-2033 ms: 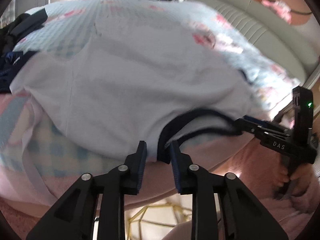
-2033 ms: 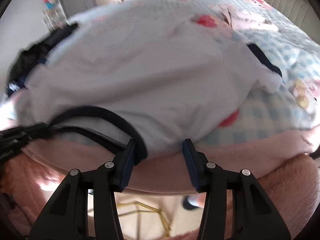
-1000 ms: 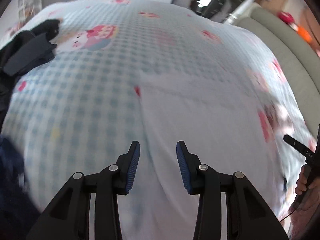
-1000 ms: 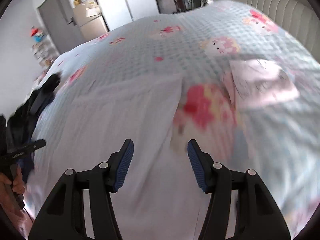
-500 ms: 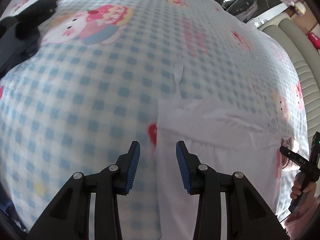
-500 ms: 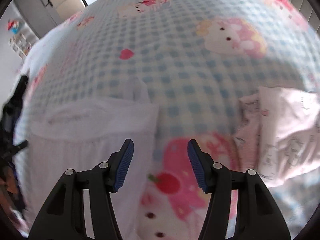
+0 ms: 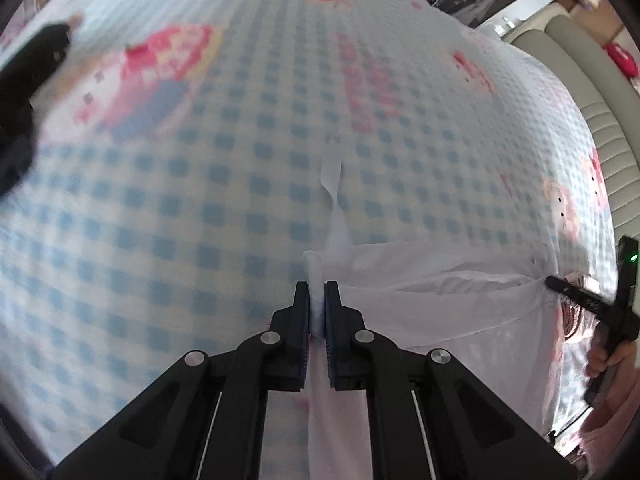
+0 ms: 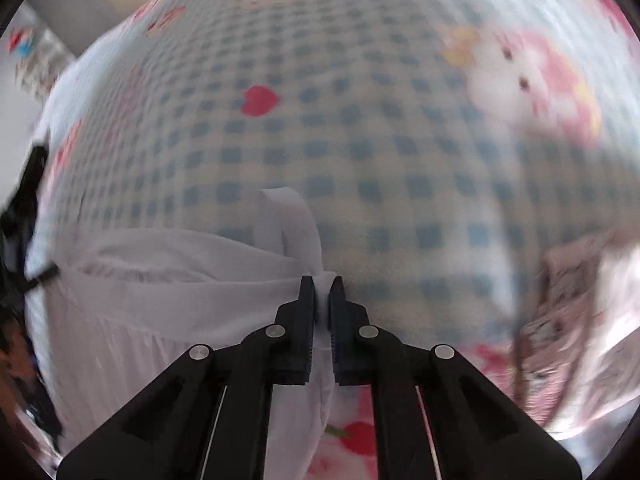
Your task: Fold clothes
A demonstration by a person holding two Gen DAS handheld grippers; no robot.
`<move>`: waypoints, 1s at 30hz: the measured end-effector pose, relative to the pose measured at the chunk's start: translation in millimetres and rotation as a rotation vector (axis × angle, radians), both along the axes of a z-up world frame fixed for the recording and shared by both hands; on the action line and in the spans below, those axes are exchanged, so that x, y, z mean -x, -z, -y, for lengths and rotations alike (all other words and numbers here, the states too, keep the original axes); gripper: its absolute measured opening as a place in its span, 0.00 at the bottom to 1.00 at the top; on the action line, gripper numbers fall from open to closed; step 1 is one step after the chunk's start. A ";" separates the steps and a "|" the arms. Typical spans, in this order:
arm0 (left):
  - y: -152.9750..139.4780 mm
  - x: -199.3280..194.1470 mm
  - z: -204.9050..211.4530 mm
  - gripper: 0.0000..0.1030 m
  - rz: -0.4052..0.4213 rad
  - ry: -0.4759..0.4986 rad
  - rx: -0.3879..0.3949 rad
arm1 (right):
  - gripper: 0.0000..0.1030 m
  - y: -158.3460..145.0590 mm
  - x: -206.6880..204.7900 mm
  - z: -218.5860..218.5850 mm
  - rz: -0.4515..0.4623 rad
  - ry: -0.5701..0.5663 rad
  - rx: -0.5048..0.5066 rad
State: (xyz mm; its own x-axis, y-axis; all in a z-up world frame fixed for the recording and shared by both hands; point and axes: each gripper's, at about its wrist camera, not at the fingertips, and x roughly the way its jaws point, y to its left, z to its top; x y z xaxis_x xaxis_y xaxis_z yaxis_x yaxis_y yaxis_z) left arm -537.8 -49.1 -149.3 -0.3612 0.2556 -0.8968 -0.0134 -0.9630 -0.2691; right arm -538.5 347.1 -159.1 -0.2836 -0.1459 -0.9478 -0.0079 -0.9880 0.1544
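Note:
A white garment (image 7: 432, 304) lies on the blue-checked bedspread (image 7: 200, 200). My left gripper (image 7: 317, 294) is shut on its far left corner, where a white strap (image 7: 335, 216) sticks out ahead. My right gripper (image 8: 321, 290) is shut on the garment's (image 8: 180, 292) far right corner, with a looped white strap (image 8: 288, 224) just beyond the fingertips. The right gripper also shows at the right edge of the left wrist view (image 7: 588, 304).
Dark clothes (image 7: 24, 92) lie at the bed's left edge and show in the right wrist view (image 8: 20, 216) too. A pink patterned garment (image 8: 580, 312) lies to the right. A beige padded headboard (image 7: 592, 92) runs along the far right.
Both grippers moved up the garment from the dark-trimmed near edge to its far corners, then closed on the white fabric. Half a second ago both were open.

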 end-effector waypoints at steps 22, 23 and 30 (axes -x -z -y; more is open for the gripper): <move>30.2 32.7 65.8 0.56 0.017 -0.071 -0.186 | 0.37 -1.0 26.3 -27.2 -0.050 0.106 -0.035; 34.1 34.9 64.1 0.56 0.035 -0.046 -0.180 | 0.51 1.4 25.7 -28.9 -0.034 0.097 -0.002; 37.9 42.4 26.0 0.05 0.037 0.129 -0.052 | 0.15 21.5 35.6 -24.7 0.053 0.007 0.106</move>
